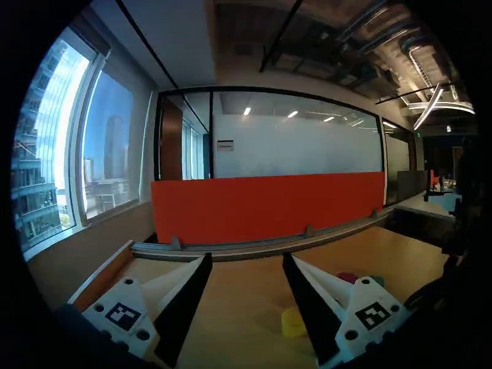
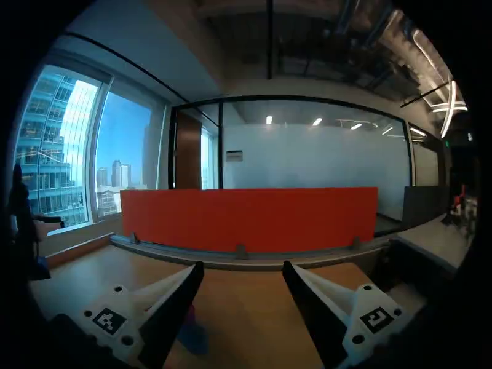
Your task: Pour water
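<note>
In the left gripper view my left gripper is open above a wooden desk, nothing between its fingers. A yellow cup-like object sits low on the desk beside the right finger. Behind that finger peek a magenta object and a green one. In the right gripper view my right gripper is open over the same desk. A blue object with a bit of magenta lies partly hidden by the left finger.
An orange divider panel with a grey rail runs along the desk's far edge. Large windows stand on the left, a frosted glass wall behind. Another desk extends at the right. A dark object stands at the left edge.
</note>
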Available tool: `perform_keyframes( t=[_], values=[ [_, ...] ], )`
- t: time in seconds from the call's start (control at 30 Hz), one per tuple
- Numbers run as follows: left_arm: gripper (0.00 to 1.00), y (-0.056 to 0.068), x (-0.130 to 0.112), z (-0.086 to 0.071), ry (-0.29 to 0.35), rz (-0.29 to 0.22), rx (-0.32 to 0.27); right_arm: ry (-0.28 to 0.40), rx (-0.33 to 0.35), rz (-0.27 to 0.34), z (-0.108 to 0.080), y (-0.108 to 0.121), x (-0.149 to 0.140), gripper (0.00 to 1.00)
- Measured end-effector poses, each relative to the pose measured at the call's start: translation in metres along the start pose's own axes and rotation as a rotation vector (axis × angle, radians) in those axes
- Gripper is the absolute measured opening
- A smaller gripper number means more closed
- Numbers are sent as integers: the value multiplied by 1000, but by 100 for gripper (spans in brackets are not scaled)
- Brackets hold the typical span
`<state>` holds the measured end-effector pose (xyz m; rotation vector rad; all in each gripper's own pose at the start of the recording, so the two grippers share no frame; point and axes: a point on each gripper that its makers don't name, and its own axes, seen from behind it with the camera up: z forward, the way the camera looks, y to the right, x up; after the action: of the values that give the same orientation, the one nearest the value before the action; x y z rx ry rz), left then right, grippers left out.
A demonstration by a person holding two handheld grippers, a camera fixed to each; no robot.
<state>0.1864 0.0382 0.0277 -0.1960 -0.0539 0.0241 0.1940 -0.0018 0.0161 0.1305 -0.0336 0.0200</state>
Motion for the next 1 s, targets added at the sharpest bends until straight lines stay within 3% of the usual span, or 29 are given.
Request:
perform_keyframes(
  t=[0.27, 0.57, 0.77, 1.0],
  values=[
    [84, 7, 4, 2, -7, -1, -45, -6, 68, 0, 1, -15, 2, 99],
    [85, 28, 6, 2, 3, -5, -158, -18, 198, -11, -2, -35, 1, 99],
    [84, 44, 10, -2, 7, -3, -240, -16, 321, -25, -11, -58, 4, 99],
    [84, 59, 7, -4, 2, 4, -323, -19, 371, -36, -16, -64, 9, 99]
  ],
)
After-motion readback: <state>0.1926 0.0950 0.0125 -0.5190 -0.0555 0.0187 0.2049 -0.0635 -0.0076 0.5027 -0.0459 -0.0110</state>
